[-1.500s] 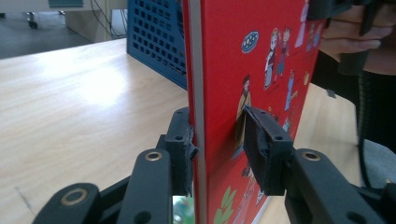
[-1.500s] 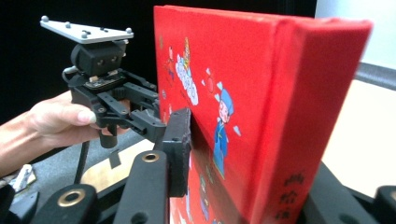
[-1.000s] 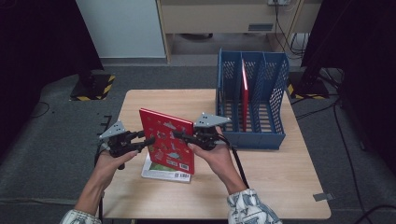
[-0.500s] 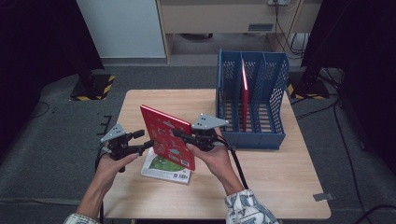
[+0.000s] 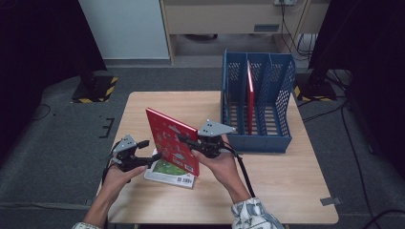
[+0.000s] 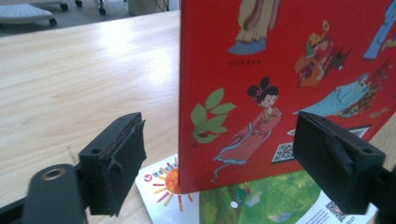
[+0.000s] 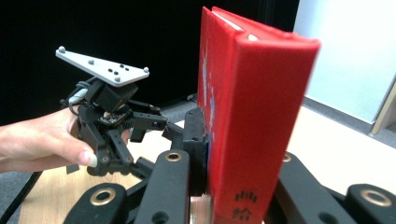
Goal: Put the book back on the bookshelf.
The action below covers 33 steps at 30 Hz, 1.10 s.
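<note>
Your right gripper (image 5: 187,141) was clamped on the red book (image 5: 173,142), its jaws pressed against both covers close to the spine, as the right gripper view showed. The book stood upright and tilted, its lower corner resting on the flat book (image 5: 169,172) that lay on the table (image 5: 277,176) just in front of the blue rack (image 5: 258,138). Your left gripper (image 5: 144,153) hung just beside the red book on the side away from the rack; its jaws had just been opening and stood apart, with the book's free edge ahead of them in the left gripper view and no pad touching it.

The red book looked like a thin hardcover: stiff boards, glossy and likely a little slippery, light enough for one gripper, and not fragile beyond its corners. Held at one edge it would probably want to swing about the pads, so your grip near the spine, where the boards are firmest, seemed the right place. A hold on the open edge risked splaying the pages.

Another red book (image 5: 250,98) stood upright in the rack's middle slot, and the slots either side of it looked free.
</note>
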Each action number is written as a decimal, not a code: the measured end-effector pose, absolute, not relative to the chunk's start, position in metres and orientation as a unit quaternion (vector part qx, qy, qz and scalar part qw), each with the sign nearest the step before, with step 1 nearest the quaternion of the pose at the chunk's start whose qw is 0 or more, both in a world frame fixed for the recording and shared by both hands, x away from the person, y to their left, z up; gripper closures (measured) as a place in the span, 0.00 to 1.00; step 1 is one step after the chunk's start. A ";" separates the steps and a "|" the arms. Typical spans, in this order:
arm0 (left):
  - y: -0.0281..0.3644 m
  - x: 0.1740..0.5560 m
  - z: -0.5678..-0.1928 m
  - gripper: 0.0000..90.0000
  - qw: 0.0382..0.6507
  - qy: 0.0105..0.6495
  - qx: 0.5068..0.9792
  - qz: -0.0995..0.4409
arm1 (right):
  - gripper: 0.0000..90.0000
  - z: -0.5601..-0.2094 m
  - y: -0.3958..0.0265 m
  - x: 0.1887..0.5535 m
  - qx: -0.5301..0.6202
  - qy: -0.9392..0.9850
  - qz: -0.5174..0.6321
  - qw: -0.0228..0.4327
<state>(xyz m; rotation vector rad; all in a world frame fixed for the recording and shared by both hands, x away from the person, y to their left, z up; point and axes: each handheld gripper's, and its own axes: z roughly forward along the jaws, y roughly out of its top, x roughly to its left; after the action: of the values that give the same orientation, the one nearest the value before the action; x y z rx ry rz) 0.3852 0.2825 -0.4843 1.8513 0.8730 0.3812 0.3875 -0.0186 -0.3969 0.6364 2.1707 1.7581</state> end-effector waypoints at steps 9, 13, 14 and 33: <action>0.269 0.381 -0.491 0.12 0.493 0.358 0.778 0.154 | 0.78 -0.391 -0.014 0.383 0.223 0.745 0.612 0.143; 0.263 0.380 -0.495 0.15 0.486 0.354 0.783 0.157 | 0.85 -0.390 -0.014 0.384 0.223 0.744 0.613 0.143; 0.261 0.381 -0.496 0.15 0.481 0.354 0.785 0.162 | 0.86 -0.390 -0.014 0.384 0.221 0.744 0.614 0.141; 0.253 0.393 -0.495 0.20 0.485 0.386 0.760 0.194 | 0.87 -0.388 -0.015 0.391 0.228 0.745 0.610 0.145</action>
<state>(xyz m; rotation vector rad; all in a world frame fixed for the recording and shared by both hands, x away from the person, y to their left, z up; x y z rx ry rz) 0.3929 0.2530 -0.4950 1.8507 0.9403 0.4733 0.3911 -0.0149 -0.3881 0.6562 2.1475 1.7570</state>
